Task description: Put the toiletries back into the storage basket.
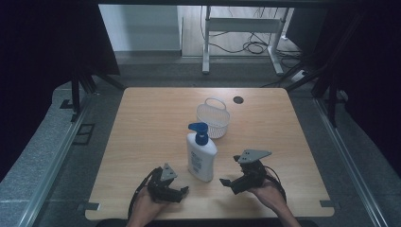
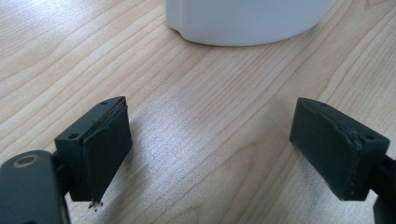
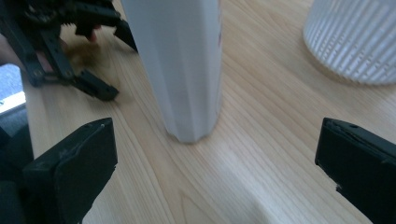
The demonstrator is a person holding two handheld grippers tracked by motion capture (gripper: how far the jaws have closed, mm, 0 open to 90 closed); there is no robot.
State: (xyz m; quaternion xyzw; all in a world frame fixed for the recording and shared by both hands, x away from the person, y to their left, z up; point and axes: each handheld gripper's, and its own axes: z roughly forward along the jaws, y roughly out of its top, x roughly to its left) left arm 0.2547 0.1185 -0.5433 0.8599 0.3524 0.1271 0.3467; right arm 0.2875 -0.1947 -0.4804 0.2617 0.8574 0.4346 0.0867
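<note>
Your pump bottle (image 1: 202,153) stands upright near the table's (image 1: 142,123) front edge, between your two grippers, with the white basket (image 1: 213,118) just behind it. Both the left gripper (image 1: 182,191) and right gripper (image 1: 228,183) gape wide, holding nothing. Close off-centre (it's tall and narrow) and you'll likely tip it.

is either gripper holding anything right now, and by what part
Nothing is held. The left hand-held gripper and right hand-held gripper are both open, with bare table between their jaws, near the upright pump bottle but not touching it.
</note>
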